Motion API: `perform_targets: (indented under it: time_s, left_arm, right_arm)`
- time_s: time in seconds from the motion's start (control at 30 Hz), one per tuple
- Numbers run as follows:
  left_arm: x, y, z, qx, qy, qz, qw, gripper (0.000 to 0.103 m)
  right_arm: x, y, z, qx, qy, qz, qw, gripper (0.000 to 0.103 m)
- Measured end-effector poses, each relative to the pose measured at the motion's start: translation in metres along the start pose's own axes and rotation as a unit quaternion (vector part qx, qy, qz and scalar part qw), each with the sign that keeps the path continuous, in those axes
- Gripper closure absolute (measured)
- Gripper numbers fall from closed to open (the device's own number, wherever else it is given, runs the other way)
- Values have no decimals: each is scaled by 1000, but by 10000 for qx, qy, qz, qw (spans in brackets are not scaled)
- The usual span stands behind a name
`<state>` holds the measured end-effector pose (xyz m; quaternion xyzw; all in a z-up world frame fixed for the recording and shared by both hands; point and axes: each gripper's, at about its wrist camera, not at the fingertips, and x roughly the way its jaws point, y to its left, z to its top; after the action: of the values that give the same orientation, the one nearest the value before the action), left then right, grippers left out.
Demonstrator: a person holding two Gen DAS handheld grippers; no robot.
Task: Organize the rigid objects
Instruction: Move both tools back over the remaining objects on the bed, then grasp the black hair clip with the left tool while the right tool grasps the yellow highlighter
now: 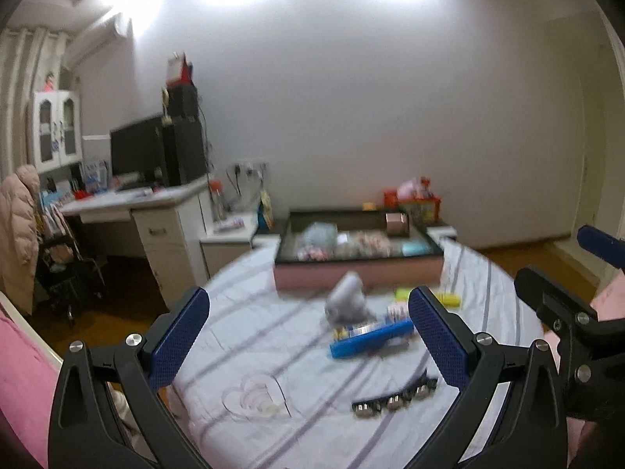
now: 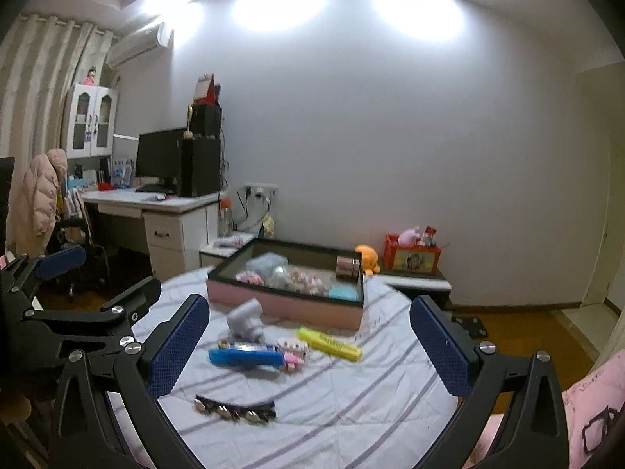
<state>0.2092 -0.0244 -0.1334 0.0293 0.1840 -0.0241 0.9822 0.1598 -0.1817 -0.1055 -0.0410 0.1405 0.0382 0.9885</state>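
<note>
Both tools hang above the near end of the bed with nothing between their fingers: the left tool is spread wide, and the right tool is spread just as wide, each showing blue textured pads.

On the striped bed sheet lies a loose cluster of objects. A blue case lies flat, its long axis running roughly left to right across the right wrist view. A yellow highlighter lies just beyond it to the right, its long axis slanting from upper left to lower right. Between them sits a small pink block toy, touching the case's right end. A white, gun-shaped device rests behind the case, its barrel pointing up and away toward the box. Nearer the tools, a black strip with metal studs lies crosswise, well apart from the cluster.

Beyond the cluster stands a pink open box with a dark rim, holding blurred packets.
</note>
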Motion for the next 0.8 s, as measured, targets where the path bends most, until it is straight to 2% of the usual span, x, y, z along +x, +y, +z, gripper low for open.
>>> perform_targets:
  time_s: [0.2, 0.27, 0.37, 0.53, 0.73, 0.8]
  left_arm:
    - [44, -15, -37, 163, 819, -150, 9964, 0]
    - [56, -21, -49, 174, 1095, -328, 9933, 0]
    - [67, -31, -61, 182, 1337, -569, 9892, 0]
    - [84, -51, -75, 488, 1674, -873, 9808, 0]
    - [106, -65, -85, 852, 1997, -866, 9723, 0]
    - [108, -65, -82, 788, 2002, -904, 9724, 7]
  right_arm:
    - [41, -15, -32, 127, 664, -28, 9977, 0]
    - [51, -25, -42, 218, 838, -74, 9962, 0]
    - [63, -36, -54, 372, 1075, -98, 9935, 0]
    - [77, -54, -70, 600, 1348, -138, 9890, 0]
    - [89, -62, -81, 752, 1531, -70, 9853, 0]
    - [91, -63, -82, 765, 1574, -67, 9846, 0]
